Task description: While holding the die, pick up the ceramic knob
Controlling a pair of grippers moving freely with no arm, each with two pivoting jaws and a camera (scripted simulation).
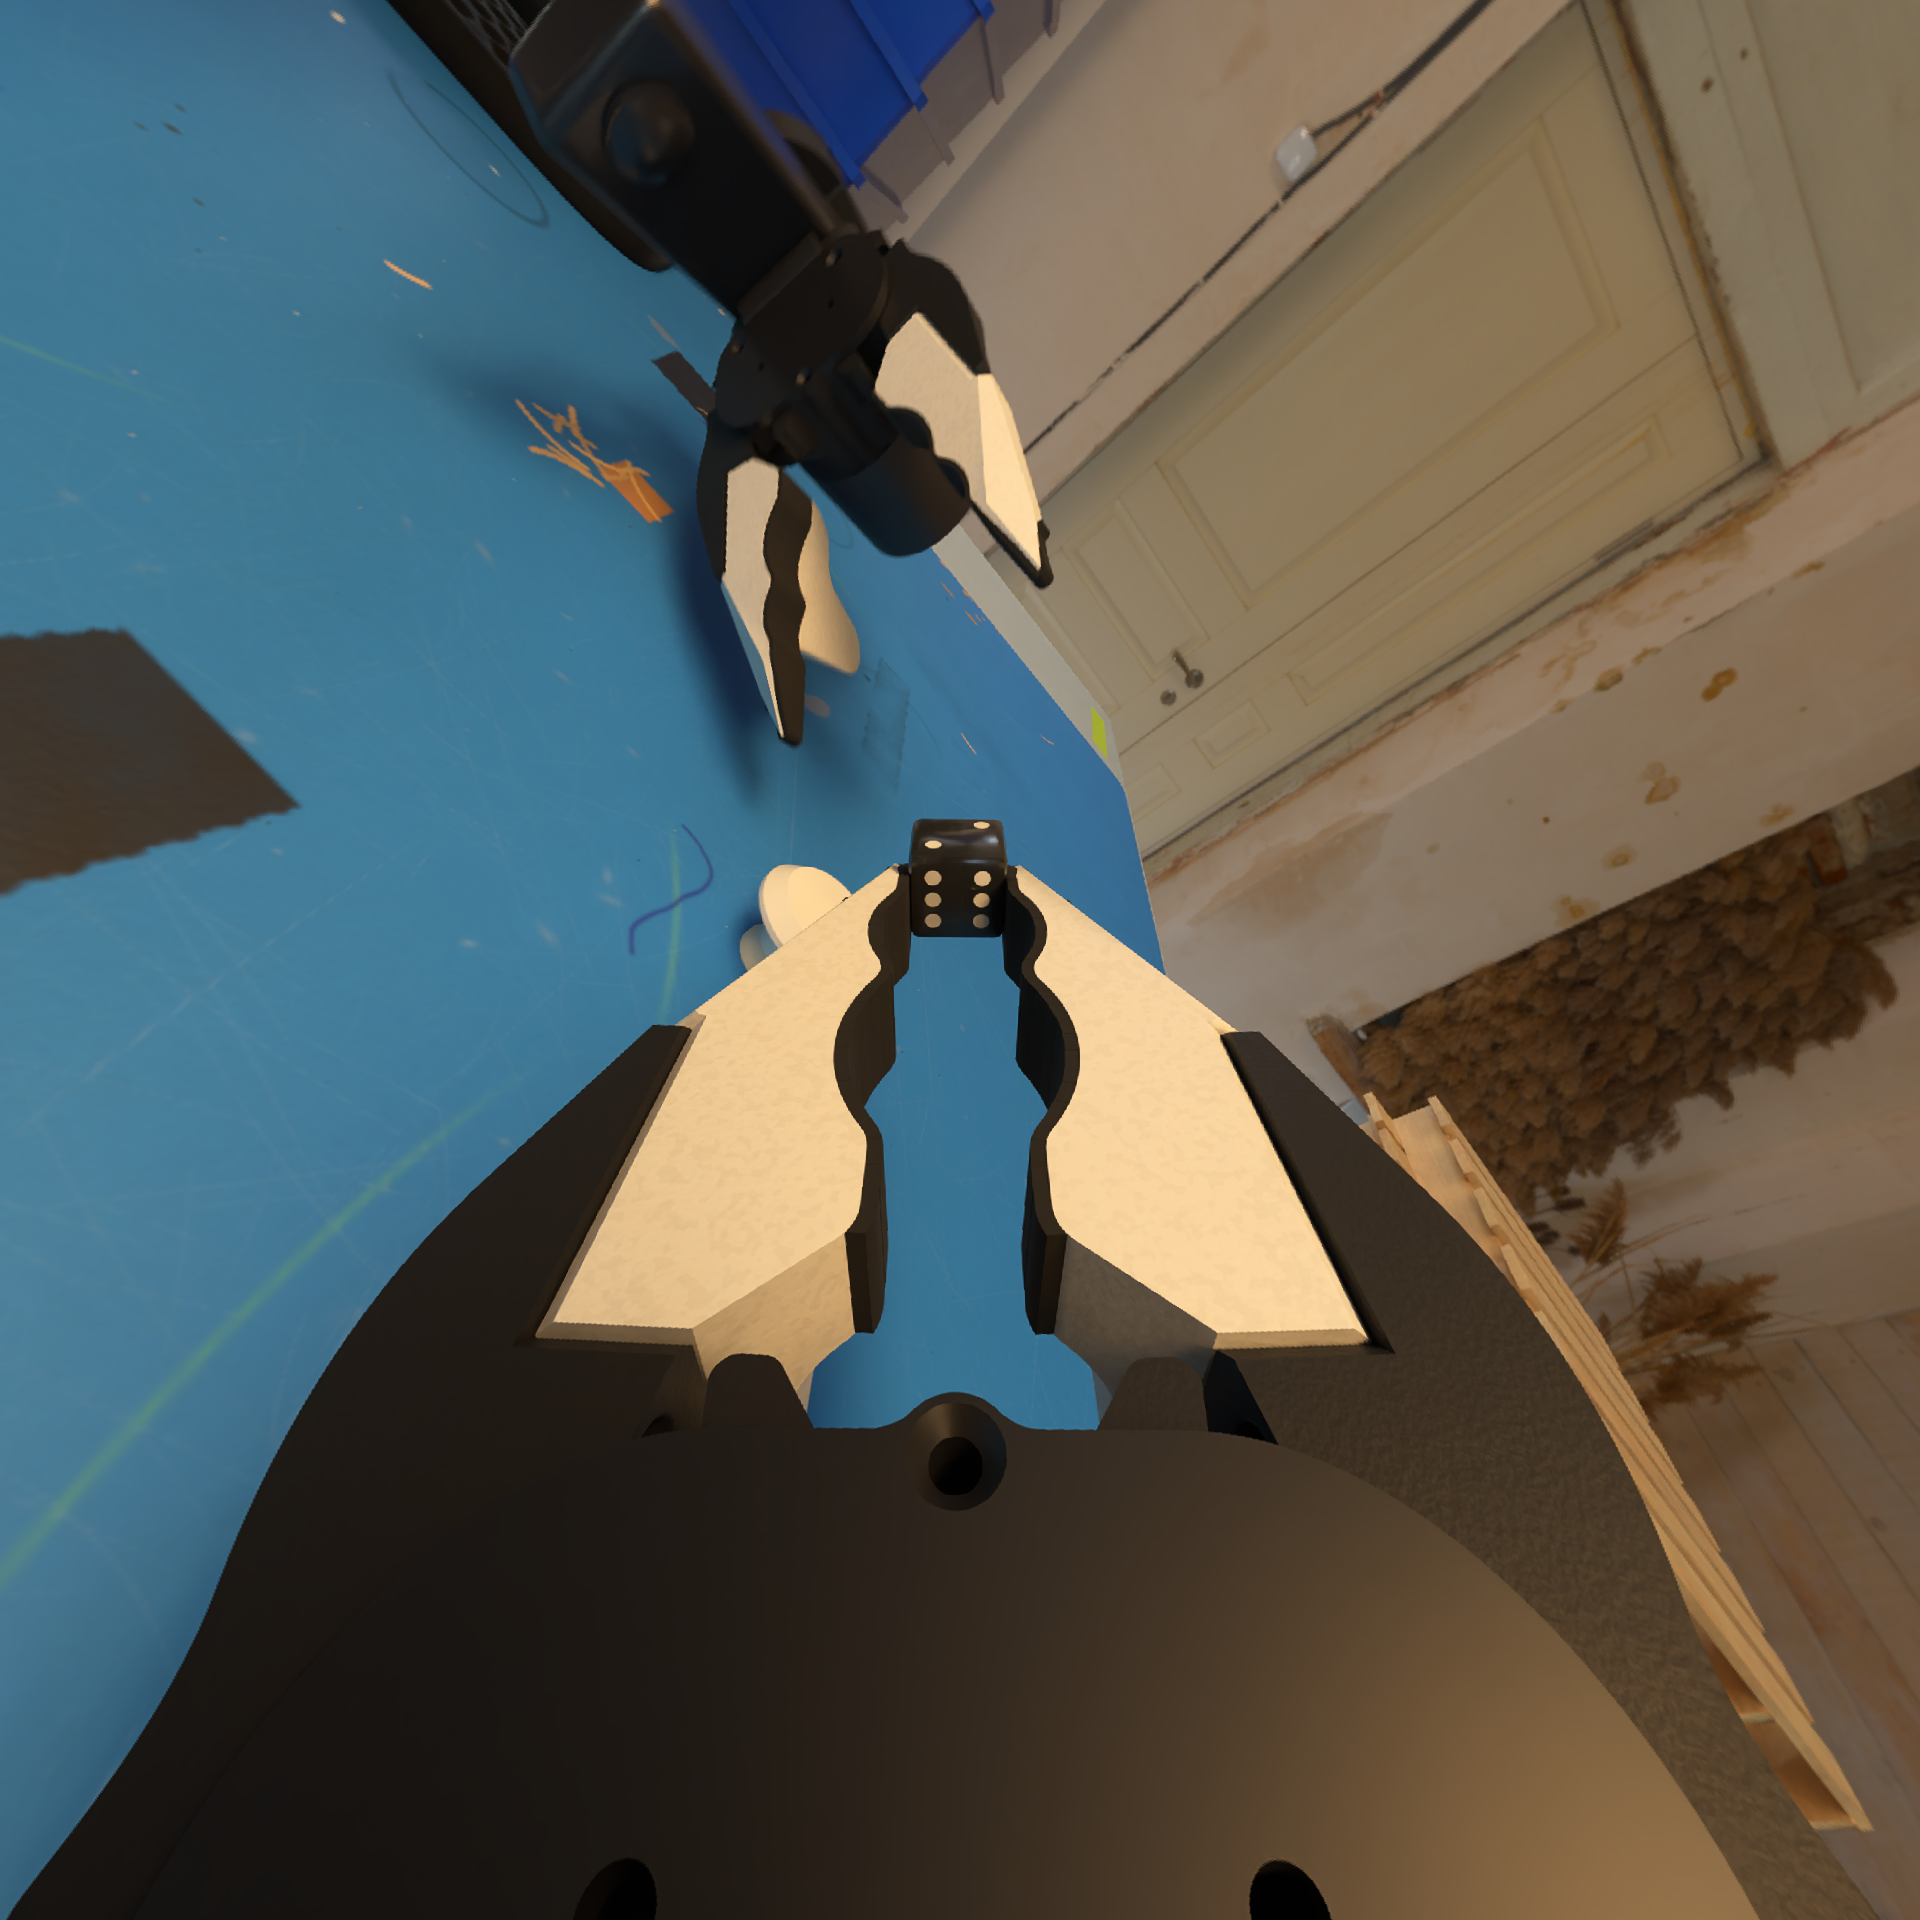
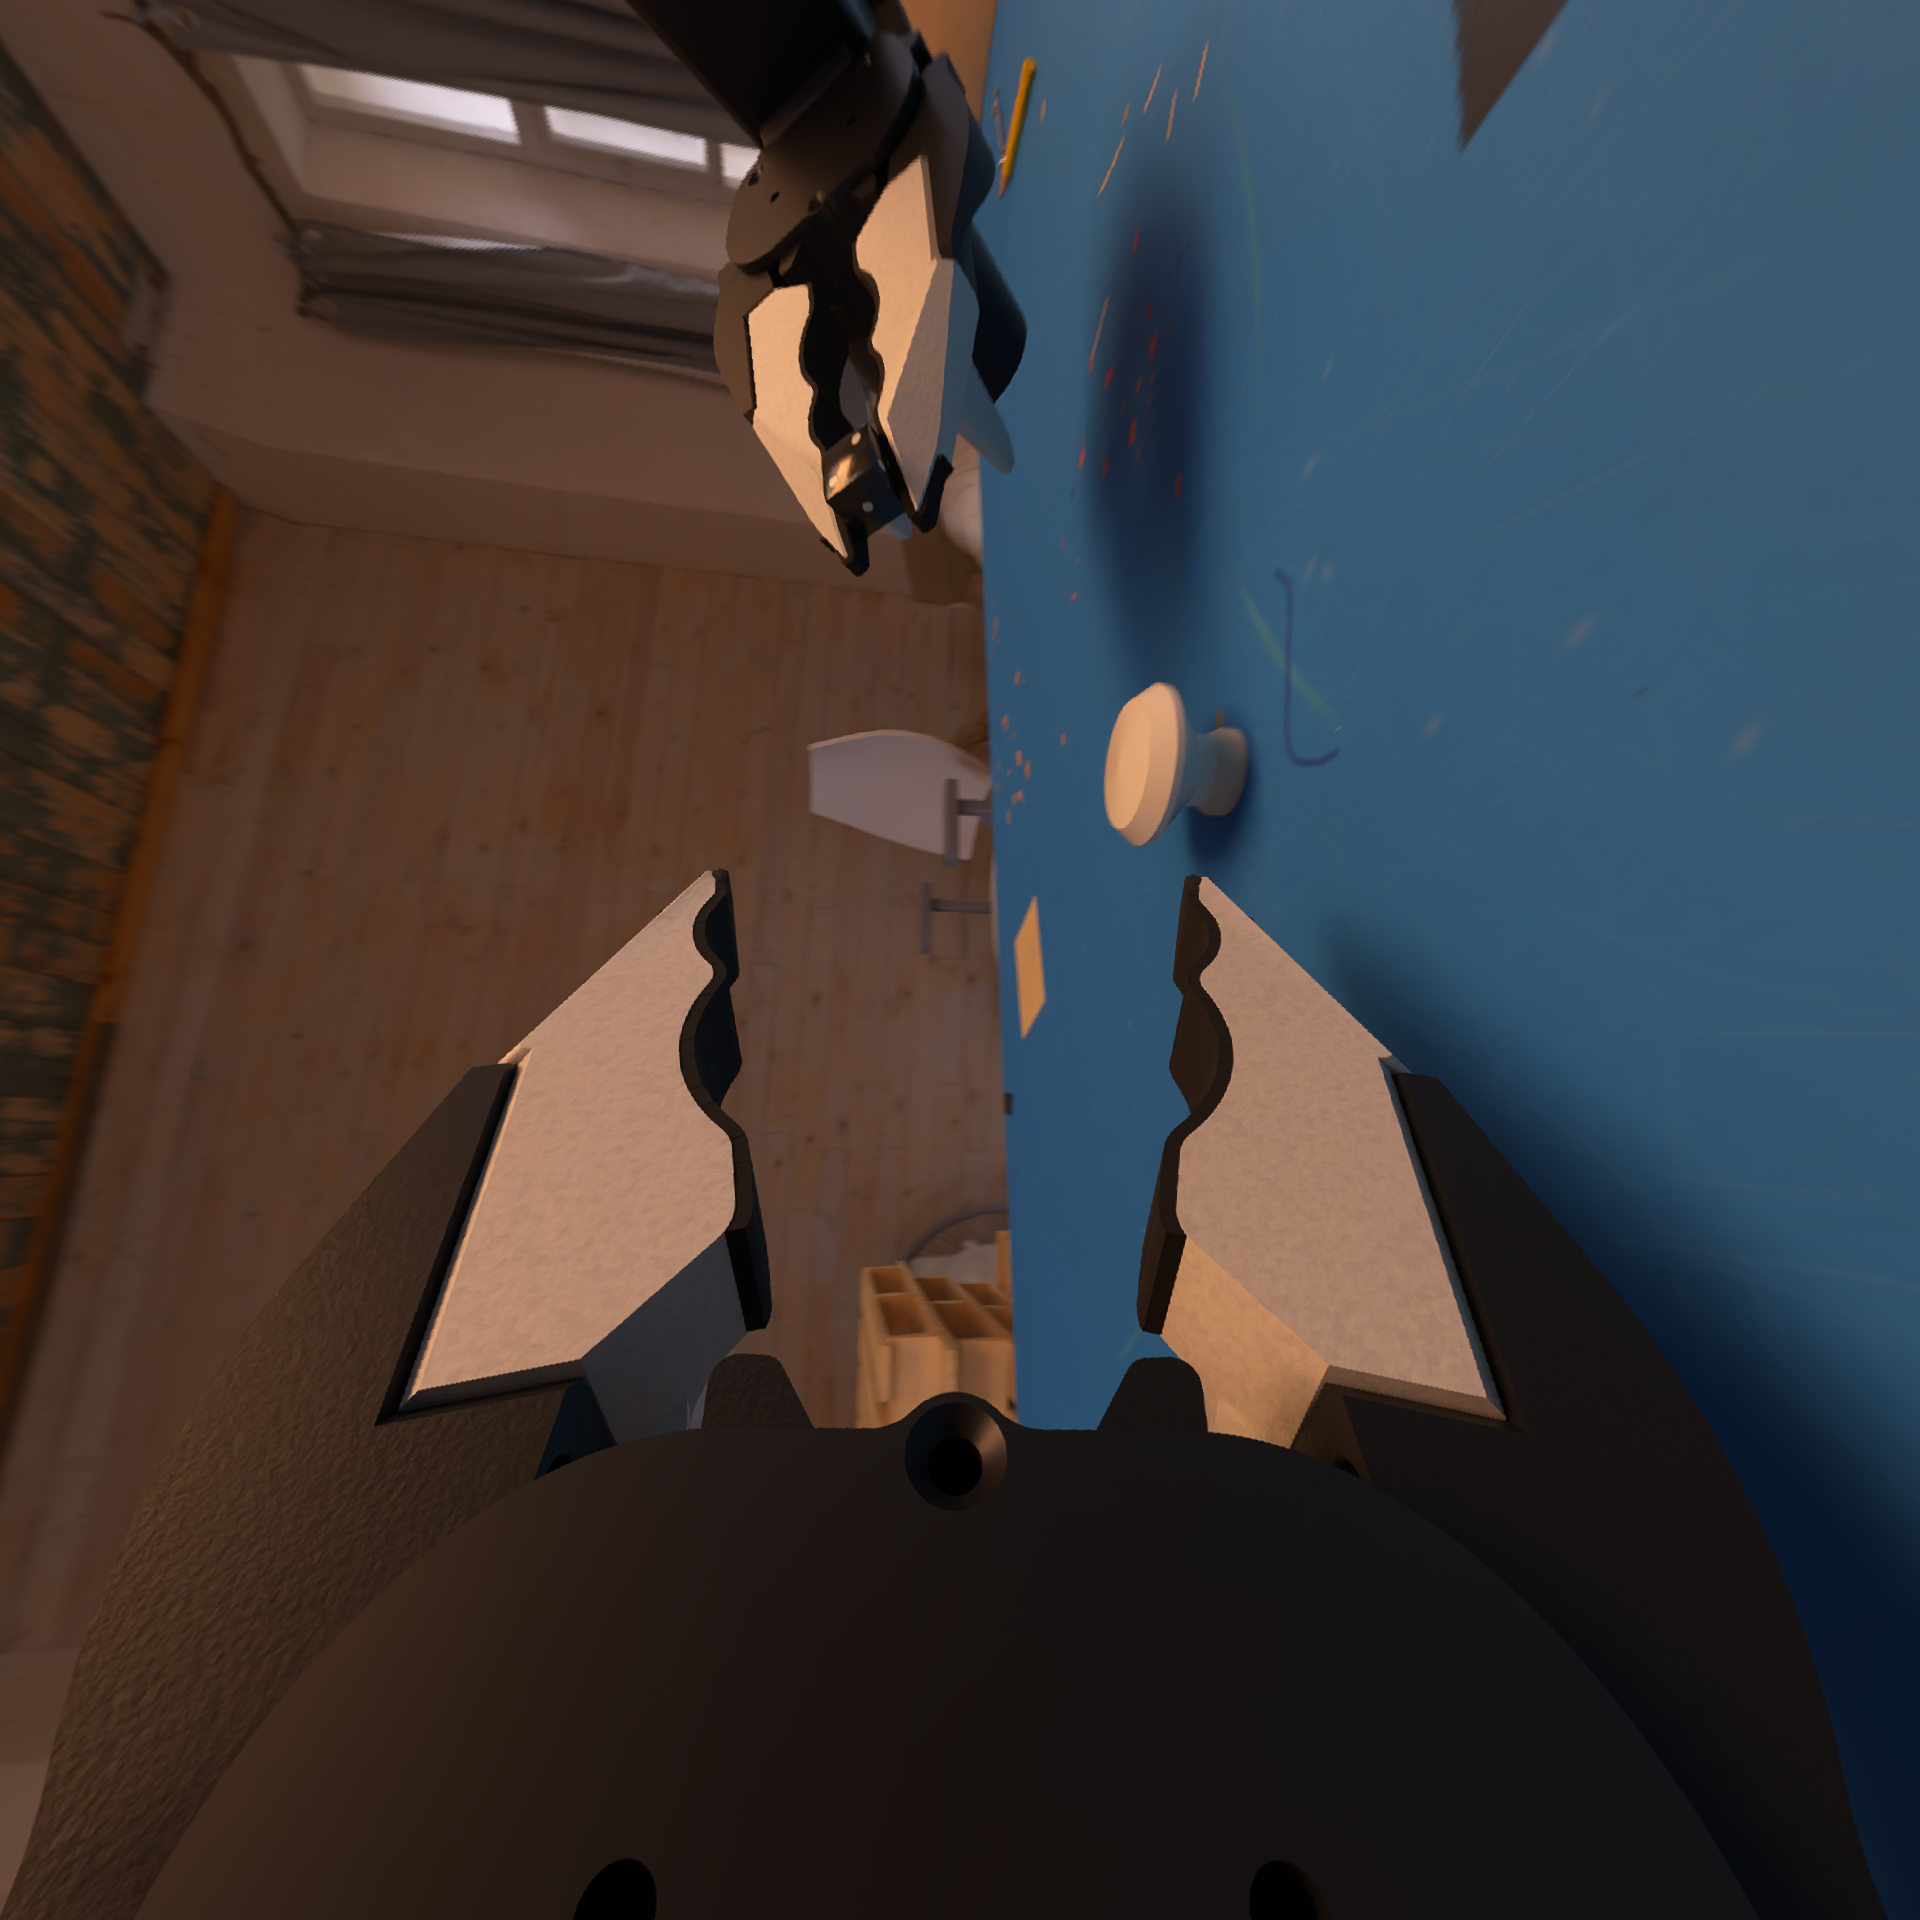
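My left gripper is shut on a black die with white pips, held at the fingertips above the blue table. The white ceramic knob shows partly behind its left finger. In the right wrist view the knob stands on its base on the table near the edge. My right gripper is open and empty, a short way in front of the knob, apart from it. The right gripper also shows in the left wrist view, and the left gripper with the die in the right wrist view.
A black box and a blue bin stand at the table's far end. A dark patch and orange scraps mark the table top. The table edge runs close to the knob. A wooden crate sits on the floor.
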